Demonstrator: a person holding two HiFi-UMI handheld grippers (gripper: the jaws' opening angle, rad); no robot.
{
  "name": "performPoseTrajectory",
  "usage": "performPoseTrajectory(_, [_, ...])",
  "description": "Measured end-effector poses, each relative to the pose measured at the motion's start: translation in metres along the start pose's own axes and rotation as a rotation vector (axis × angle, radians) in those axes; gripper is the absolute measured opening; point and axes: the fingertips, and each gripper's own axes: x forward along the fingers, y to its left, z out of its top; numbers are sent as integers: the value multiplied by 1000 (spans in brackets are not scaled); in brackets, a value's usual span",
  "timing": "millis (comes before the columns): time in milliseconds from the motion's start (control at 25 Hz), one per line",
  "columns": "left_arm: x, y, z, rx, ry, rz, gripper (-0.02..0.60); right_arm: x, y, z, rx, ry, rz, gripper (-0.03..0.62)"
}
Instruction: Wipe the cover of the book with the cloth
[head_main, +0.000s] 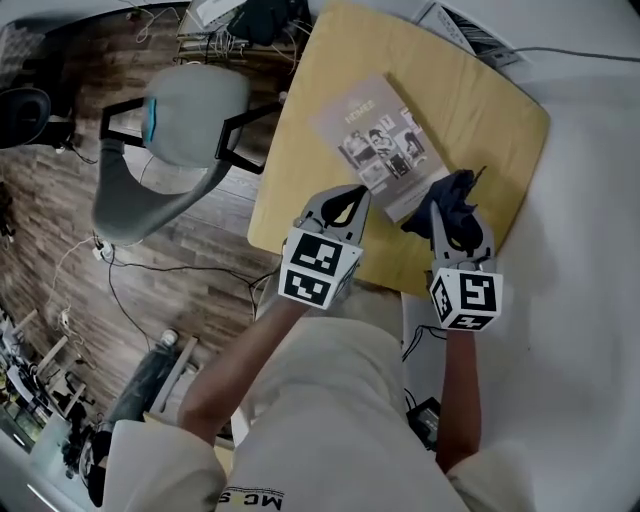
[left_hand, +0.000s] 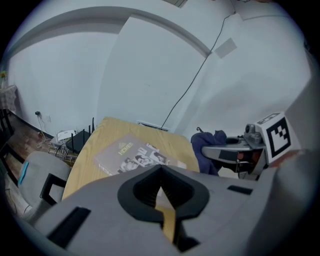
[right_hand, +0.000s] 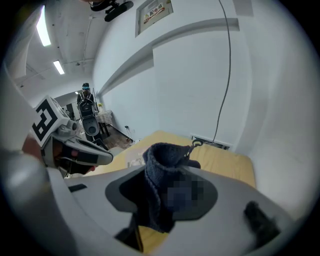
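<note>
A grey book (head_main: 382, 143) with photos on its cover lies flat on the yellow wooden table (head_main: 450, 80); the left gripper view shows the book (left_hand: 132, 154) too. My left gripper (head_main: 352, 198) is shut and empty, its tips at the book's near edge. The right gripper (head_main: 450, 208) is shut on a dark blue cloth (head_main: 452, 200), held at the book's near right corner. In the right gripper view the cloth (right_hand: 162, 185) bunches up between the jaws. From the left gripper view the cloth (left_hand: 207, 146) hangs at the right.
A grey chair (head_main: 175, 130) stands left of the table on wood flooring. White wall and a paper (head_main: 465, 30) lie beyond the table's far edge. Cables and clutter sit on the floor at the lower left.
</note>
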Motion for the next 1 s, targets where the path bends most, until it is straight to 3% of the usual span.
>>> performPoseTrajectory(400, [33,33,-23,-17,47,27,9,28,-20,-43,28,77,-20,152])
performPoseTrajectory(640, [48,49,-30,-37,40,45,9,38,-37,-55,-14,98,-50,152])
performPoseTrajectory(840, [61,49,-37,74,63,41,9,52,-61,-61,-36,129,-57,152])
performPoseTrajectory(1000, [74,41,-46,83,96,-8,9,69,-66,-65,-64,155,-35,152])
